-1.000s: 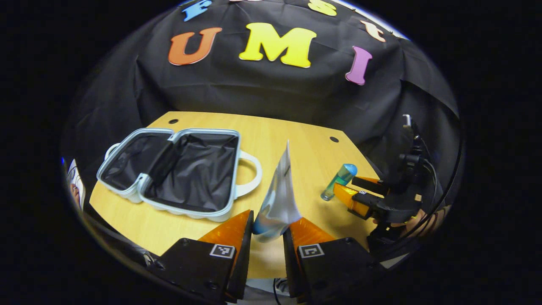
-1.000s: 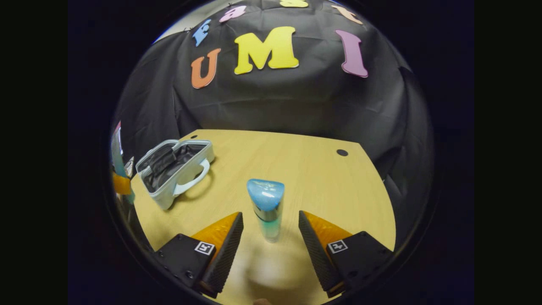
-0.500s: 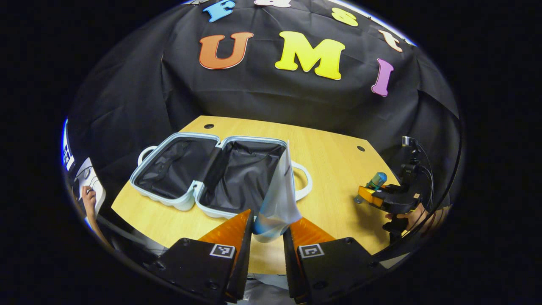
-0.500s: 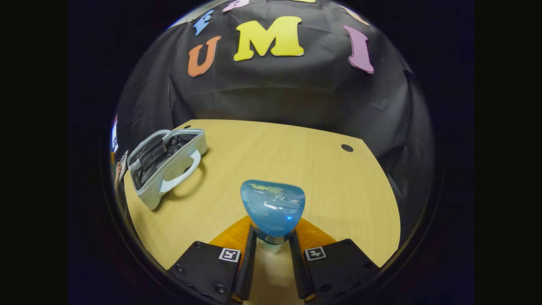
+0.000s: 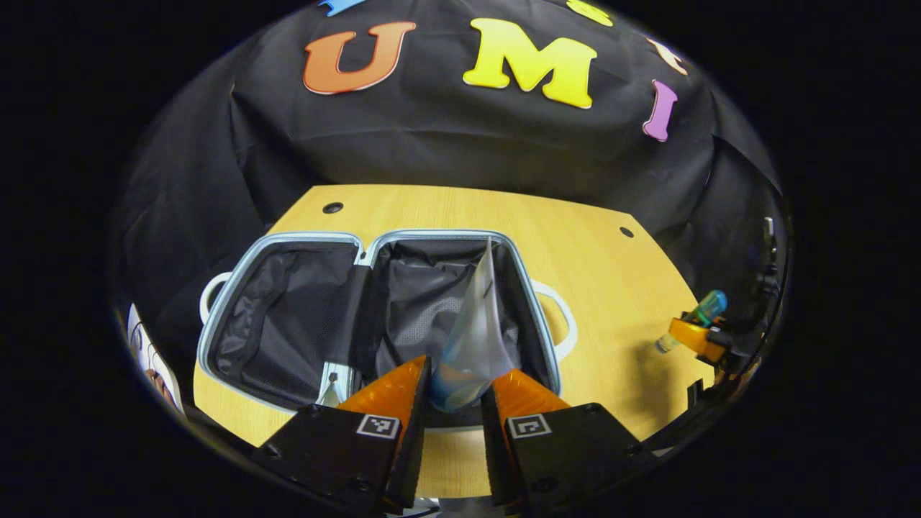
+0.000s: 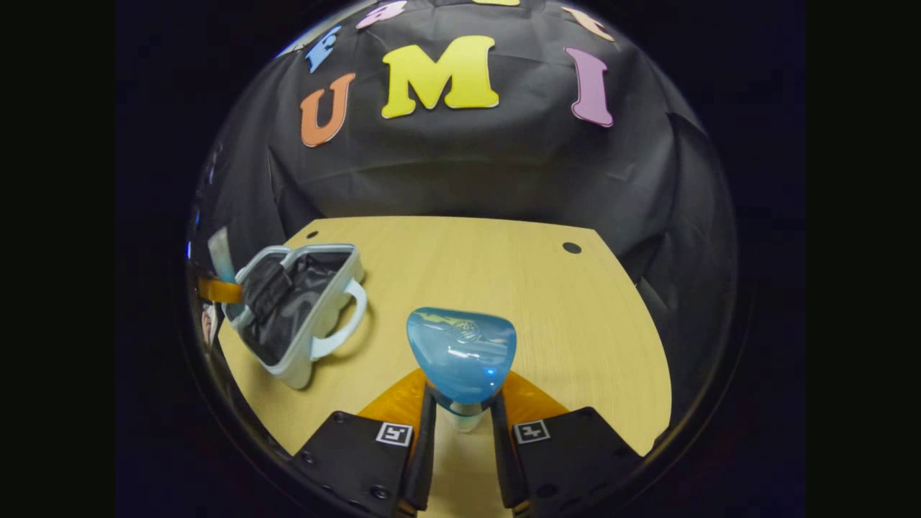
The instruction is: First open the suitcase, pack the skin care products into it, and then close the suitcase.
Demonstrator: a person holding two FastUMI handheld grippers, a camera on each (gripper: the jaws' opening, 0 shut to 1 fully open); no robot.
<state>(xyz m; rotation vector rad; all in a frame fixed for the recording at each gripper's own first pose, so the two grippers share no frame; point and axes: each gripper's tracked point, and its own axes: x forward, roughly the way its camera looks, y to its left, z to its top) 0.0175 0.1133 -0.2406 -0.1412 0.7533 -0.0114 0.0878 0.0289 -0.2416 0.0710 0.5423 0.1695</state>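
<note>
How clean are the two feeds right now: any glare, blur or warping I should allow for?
Left gripper view: sharp, the table edge bows with fisheye, the suitcase lining is dark, and the tube has a soft sheen. Right gripper view: the bottle cap looms large with small glare spots, and the suitcase is squeezed at the rim.

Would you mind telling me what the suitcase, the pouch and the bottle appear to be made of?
Suitcase: pale, smooth rigid shell, likely hard plastic, lined with black wrinkled fabric.
Pouch: thin, glossy, creased film, probably foil or plastic; it stands as a flat sheet.
Bottle: translucent blue cap with sharp highlights, clear body below; likely plastic, though glass can't be excluded.
</note>
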